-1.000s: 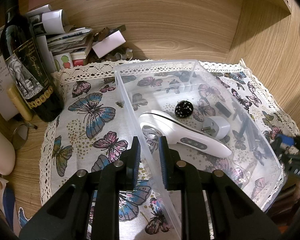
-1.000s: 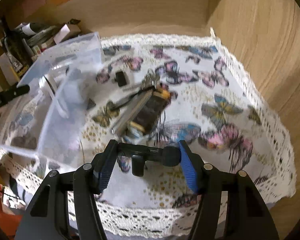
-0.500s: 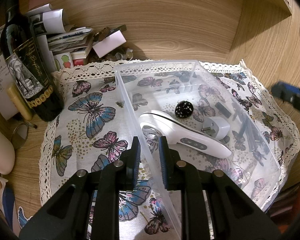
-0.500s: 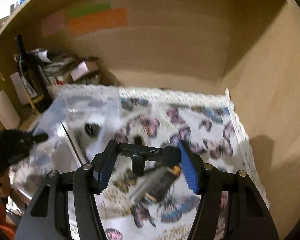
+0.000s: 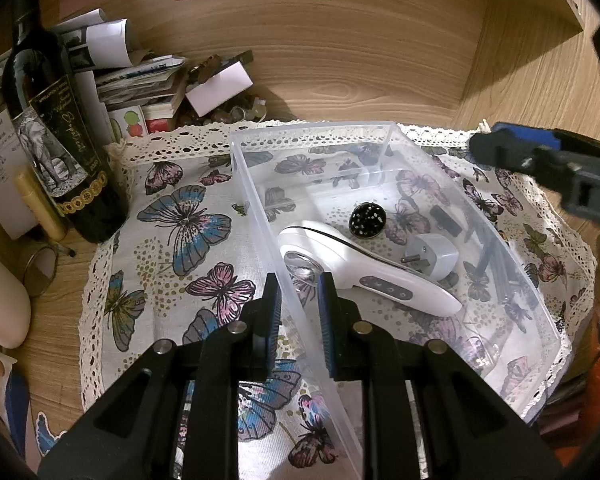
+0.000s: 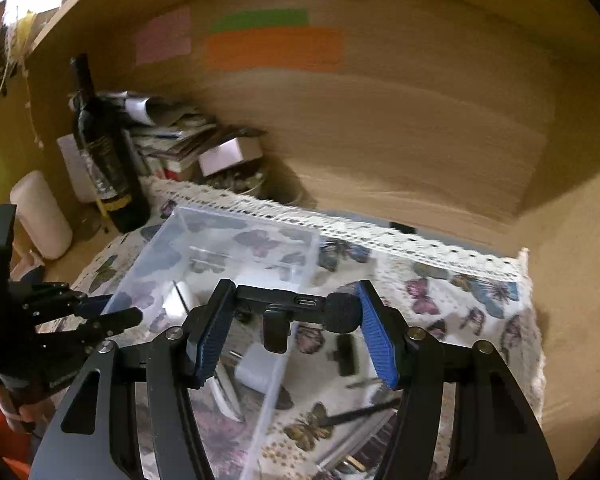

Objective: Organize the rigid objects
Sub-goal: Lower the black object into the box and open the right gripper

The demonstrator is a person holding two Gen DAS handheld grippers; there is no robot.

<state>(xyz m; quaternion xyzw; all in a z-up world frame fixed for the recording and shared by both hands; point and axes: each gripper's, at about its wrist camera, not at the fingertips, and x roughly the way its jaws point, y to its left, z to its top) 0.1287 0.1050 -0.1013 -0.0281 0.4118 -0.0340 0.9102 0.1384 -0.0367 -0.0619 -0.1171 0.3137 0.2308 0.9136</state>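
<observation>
Low in the left wrist view, the left gripper (image 5: 298,312) is clamped tight on the near side wall of the clear rectangular plastic bin (image 5: 384,136), which sits mid-frame on a butterfly-print cloth with a lace edge (image 5: 188,224). Inside the bin lie a white handheld device with a round metal head (image 5: 352,266), a white plug adapter (image 5: 436,256) and a small black speckled disc (image 5: 367,219). A dark wine bottle (image 5: 56,140) stands at upper left. In the right wrist view, bottom centre, the right gripper (image 6: 296,328) grips a small black clip-on microphone with a foam tip (image 6: 300,306) crosswise, above the bin's edge.
</observation>
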